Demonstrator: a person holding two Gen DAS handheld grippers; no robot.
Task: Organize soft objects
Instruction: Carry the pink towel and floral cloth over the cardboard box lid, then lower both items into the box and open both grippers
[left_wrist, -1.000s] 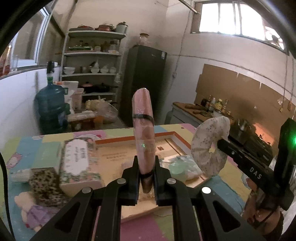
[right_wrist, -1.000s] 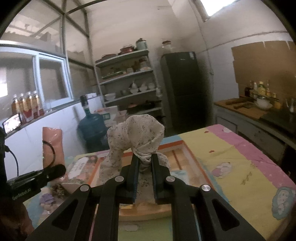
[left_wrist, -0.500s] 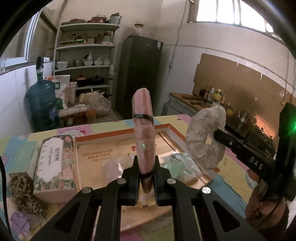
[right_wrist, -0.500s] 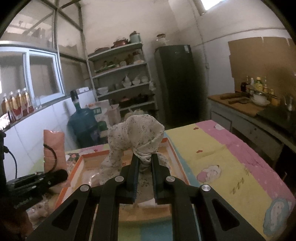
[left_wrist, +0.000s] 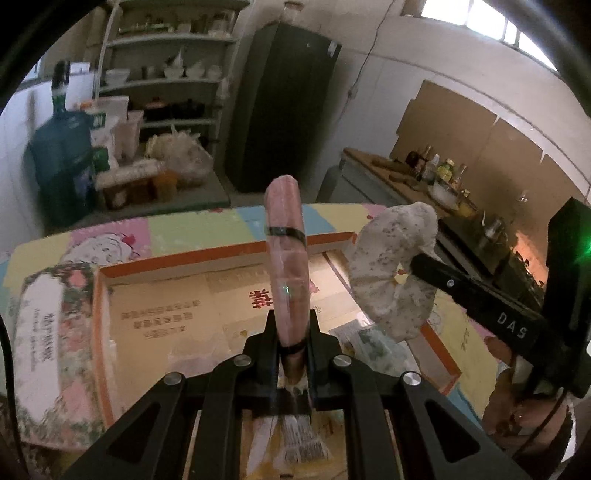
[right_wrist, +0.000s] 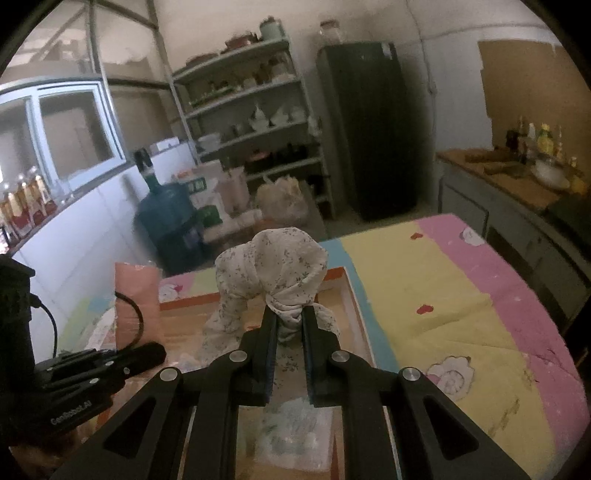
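My left gripper is shut on a flat pink packet with a black band, held upright above an orange-rimmed cardboard box. My right gripper is shut on a white floral fabric scrunchie, held above the same box. In the left wrist view the scrunchie hangs at the right, close to the packet. In the right wrist view the pink packet shows at the left. A plastic-wrapped soft item lies in the box.
A floral tissue pack lies left of the box. The table has a pastel patchwork cover. A blue water jug, shelves and a dark fridge stand behind. A counter with bottles is at right.
Both grippers have moved forward and lower over the box with their items still held. The box now fills more of both views.
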